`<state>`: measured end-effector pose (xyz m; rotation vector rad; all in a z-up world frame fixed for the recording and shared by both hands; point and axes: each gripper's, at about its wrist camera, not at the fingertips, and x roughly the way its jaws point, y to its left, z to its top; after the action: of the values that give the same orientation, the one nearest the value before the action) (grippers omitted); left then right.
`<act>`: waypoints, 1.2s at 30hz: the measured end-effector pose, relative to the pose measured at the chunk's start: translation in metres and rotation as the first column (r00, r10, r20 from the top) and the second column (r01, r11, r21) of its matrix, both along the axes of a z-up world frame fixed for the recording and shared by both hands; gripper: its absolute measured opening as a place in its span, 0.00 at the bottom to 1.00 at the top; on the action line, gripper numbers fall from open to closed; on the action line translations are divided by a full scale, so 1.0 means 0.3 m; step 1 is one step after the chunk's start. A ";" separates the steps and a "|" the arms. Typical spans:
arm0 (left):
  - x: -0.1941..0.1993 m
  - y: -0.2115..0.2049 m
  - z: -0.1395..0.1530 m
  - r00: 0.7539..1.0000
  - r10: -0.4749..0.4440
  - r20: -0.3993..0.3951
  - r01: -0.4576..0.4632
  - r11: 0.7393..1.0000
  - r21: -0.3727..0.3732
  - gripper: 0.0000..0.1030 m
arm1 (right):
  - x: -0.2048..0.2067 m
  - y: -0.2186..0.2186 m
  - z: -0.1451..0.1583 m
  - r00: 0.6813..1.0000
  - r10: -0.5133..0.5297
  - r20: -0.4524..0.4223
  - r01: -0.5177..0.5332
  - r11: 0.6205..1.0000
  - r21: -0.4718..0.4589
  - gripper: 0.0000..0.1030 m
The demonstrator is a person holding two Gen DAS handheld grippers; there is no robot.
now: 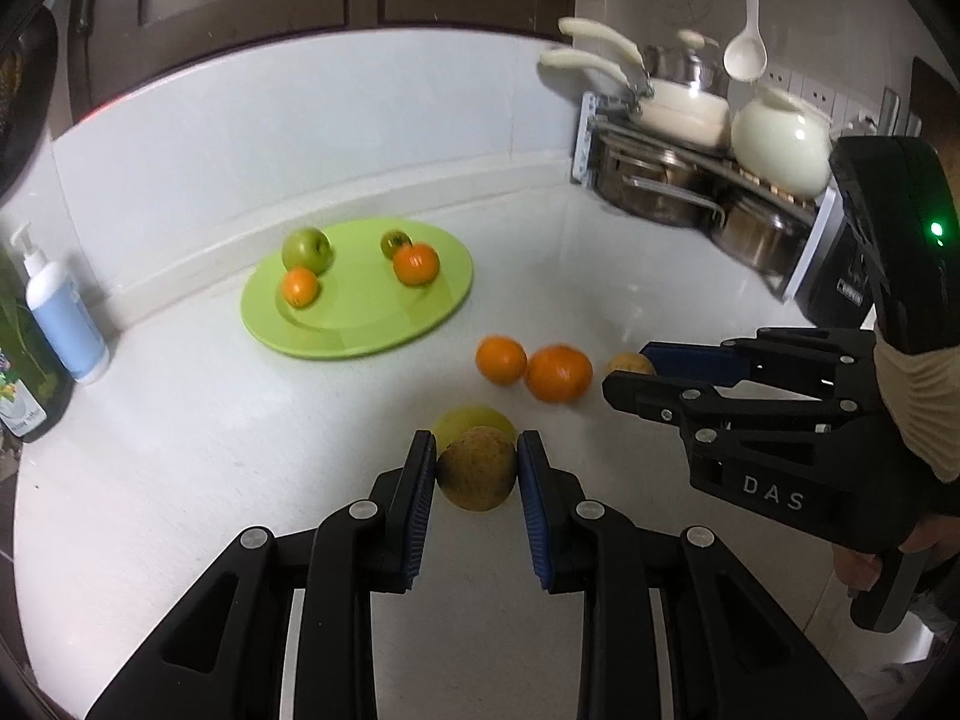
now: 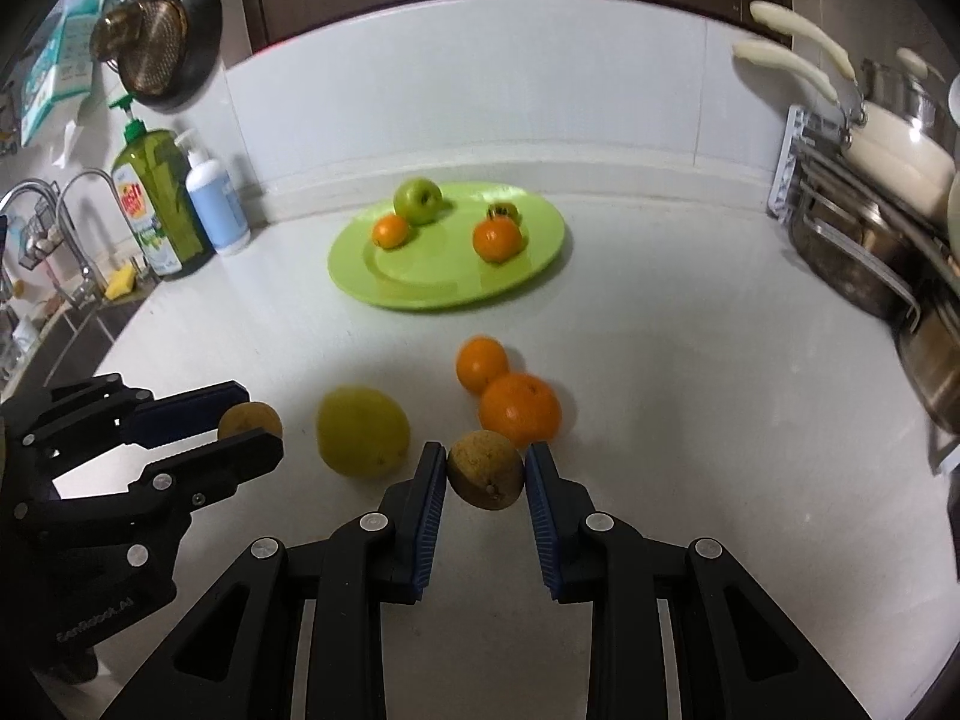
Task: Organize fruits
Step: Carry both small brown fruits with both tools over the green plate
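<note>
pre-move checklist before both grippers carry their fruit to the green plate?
1. Left gripper shut on a brown fruit: ok.
2. Right gripper shut on the other brown fruit: ok.
3. Free space on green plate, front half bare: ok.
4. Path past the two oranges and yellow fruit on the counter: cannot tell.
5. Fruit already on the plate, green apple among them, settled: ok.

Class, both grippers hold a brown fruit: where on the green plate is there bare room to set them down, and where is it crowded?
The green plate is bare across its near half, in front of the two oranges. Its far edge is crowded: the green apple and a small dark fruit.
</note>
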<state>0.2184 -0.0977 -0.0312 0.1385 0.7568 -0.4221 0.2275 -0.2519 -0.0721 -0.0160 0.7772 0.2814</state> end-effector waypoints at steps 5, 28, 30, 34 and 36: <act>0.011 0.021 0.058 0.999 0.016 0.043 -0.015 1.000 -0.017 0.27 | -0.003 0.020 0.074 0.998 0.013 0.056 -0.014 1.000 0.009 0.28; 0.318 0.121 0.127 0.993 0.087 0.085 -0.088 0.996 0.015 0.27 | 0.305 0.163 0.188 0.985 0.155 0.074 -0.154 0.988 -0.013 0.28; 0.361 0.130 0.120 0.993 0.093 0.075 -0.095 0.995 0.017 0.27 | 0.344 0.176 0.181 0.984 0.167 0.059 -0.166 0.986 -0.013 0.28; 0.440 0.146 0.097 0.994 0.103 0.043 -0.104 0.995 0.013 0.27 | 0.433 0.197 0.155 0.986 0.168 0.013 -0.168 0.986 -0.010 0.28; 0.481 0.149 0.077 0.995 0.103 0.016 -0.103 0.995 0.016 0.27 | 0.475 0.207 0.136 0.985 0.172 -0.018 -0.172 0.985 0.001 0.28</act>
<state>0.3627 -0.0530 -0.0082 0.1175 0.7493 -0.3162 0.3699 -0.1897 -0.0312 -0.0813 0.7952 0.4454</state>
